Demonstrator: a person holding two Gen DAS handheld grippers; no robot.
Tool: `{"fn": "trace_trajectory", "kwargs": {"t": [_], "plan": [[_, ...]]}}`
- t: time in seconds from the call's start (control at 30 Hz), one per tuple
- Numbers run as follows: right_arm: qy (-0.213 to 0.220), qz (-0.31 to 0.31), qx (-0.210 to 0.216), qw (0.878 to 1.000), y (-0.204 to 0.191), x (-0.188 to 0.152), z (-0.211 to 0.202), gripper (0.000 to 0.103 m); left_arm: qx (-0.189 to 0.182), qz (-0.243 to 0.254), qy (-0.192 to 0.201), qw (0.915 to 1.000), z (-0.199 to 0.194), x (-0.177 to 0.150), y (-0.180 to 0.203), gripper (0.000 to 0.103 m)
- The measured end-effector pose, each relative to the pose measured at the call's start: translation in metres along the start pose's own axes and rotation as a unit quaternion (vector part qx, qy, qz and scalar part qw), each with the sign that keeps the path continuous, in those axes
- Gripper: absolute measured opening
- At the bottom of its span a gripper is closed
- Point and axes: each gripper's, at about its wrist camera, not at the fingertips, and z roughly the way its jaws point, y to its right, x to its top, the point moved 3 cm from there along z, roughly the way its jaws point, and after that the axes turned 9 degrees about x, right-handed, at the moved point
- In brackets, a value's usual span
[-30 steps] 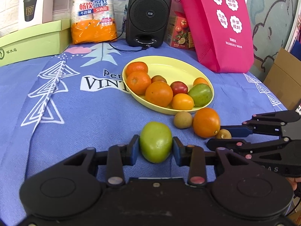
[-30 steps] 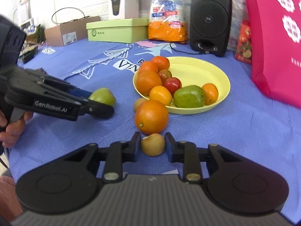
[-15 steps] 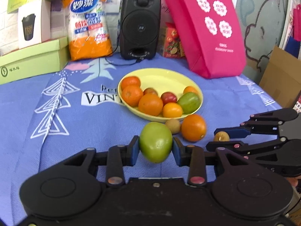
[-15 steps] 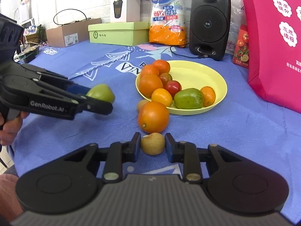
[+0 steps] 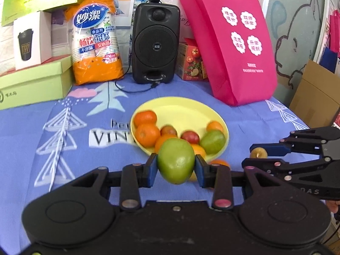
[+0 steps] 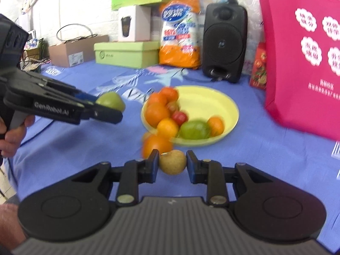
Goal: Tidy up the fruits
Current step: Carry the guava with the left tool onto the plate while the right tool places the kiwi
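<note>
My left gripper [image 5: 176, 168] is shut on a large green fruit [image 5: 176, 161], held above the blue cloth in front of the yellow plate [image 5: 187, 111]. The same green fruit [image 6: 110, 101] shows in the right wrist view at the left gripper's tip [image 6: 106, 111]. My right gripper [image 6: 172, 162] is shut on a small yellow-brown fruit [image 6: 172, 162], lifted off the table; it appears as a small fruit [image 5: 258, 153] in the left wrist view. The plate [image 6: 212, 104] holds several oranges, tomatoes and a green fruit. An orange [image 6: 156, 145] lies on the cloth before the plate.
A black speaker [image 5: 156, 44], a bag of paper cups [image 5: 95, 42], green boxes [image 5: 34, 80] and a pink tote bag [image 5: 231, 44] line the back of the table. A cardboard box [image 5: 316, 97] stands at the right edge. A hand [image 6: 12, 136] holds the left gripper.
Both grippers have risen with their fruits off the cloth, and the plate now sits lower and nearer behind the fingertips. The grips are unchanged.
</note>
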Motion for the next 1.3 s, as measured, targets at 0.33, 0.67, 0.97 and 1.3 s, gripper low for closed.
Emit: {"fn": "trace_trajectory", "kwargs": {"t": [0.33,0.67,0.97,1.3], "plan": [[0.010,-0.015,-0.011,1.000,0.029,0.044,0.034,0.027,-0.006,0.003,0.001,1.0000,0.052,0.050,0.004,0.036],[-0.018,-0.013,-0.012,1.000,0.050,0.057,0.080,0.027,0.000,0.024,-0.022,0.9995,0.114,0.077,0.013,0.036],[-0.036,-0.007,-0.011,0.999,0.057,0.054,0.100,0.027,0.005,0.026,-0.033,0.9991,0.140,0.079,0.016,0.037],[-0.033,-0.012,-0.015,0.999,0.055,0.055,0.097,0.027,0.008,0.031,-0.028,0.9991,0.130,0.078,0.017,0.040]]}}
